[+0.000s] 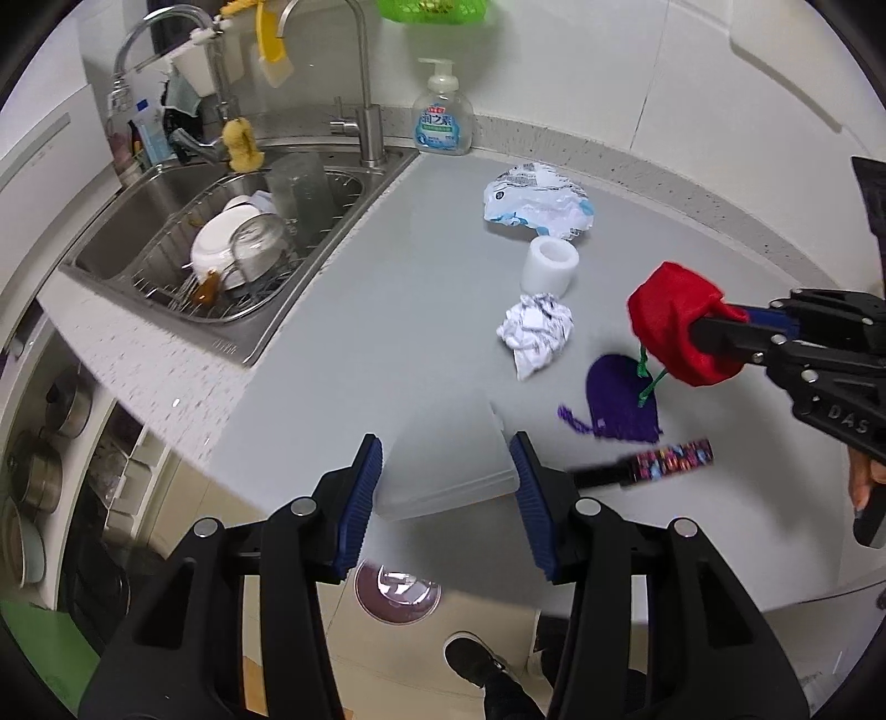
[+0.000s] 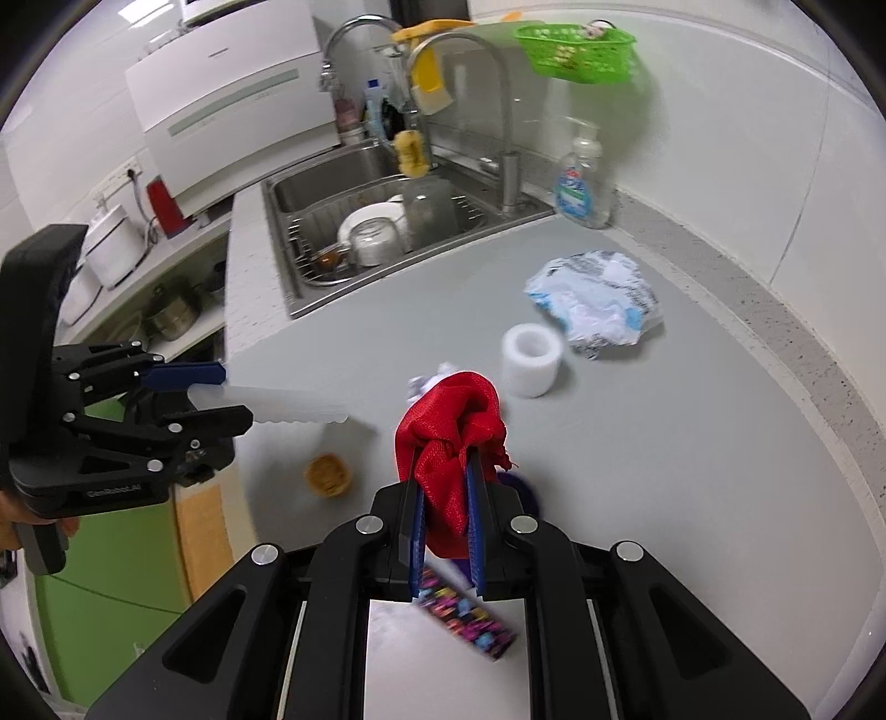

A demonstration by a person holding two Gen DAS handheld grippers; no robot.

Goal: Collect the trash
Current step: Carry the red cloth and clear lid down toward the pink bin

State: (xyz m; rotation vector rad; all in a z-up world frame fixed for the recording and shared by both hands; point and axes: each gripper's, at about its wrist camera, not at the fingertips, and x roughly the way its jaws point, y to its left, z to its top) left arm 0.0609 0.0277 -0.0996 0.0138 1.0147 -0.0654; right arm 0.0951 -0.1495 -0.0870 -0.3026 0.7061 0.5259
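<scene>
My right gripper (image 2: 446, 482) is shut on a red cloth pouch (image 2: 451, 437) and holds it above the grey counter; it also shows in the left wrist view (image 1: 678, 327), with a green cord hanging from it. My left gripper (image 1: 446, 471) holds the edge of a translucent white tray (image 1: 443, 454) between its fingers, seen from the side in the right wrist view (image 2: 271, 407). On the counter lie a crumpled paper ball (image 1: 534, 329), a white roll (image 1: 549, 266), a crumpled blue-white plastic bag (image 1: 537, 205), a purple pouch (image 1: 623, 401) and a colourful stick (image 1: 670, 462).
A steel sink (image 1: 138, 221) with a wire rack of dishes is at the left. A soap bottle (image 1: 443, 113) stands by the tap. A green basket (image 2: 576, 50) hangs on the wall. The counter's front edge runs close under both grippers.
</scene>
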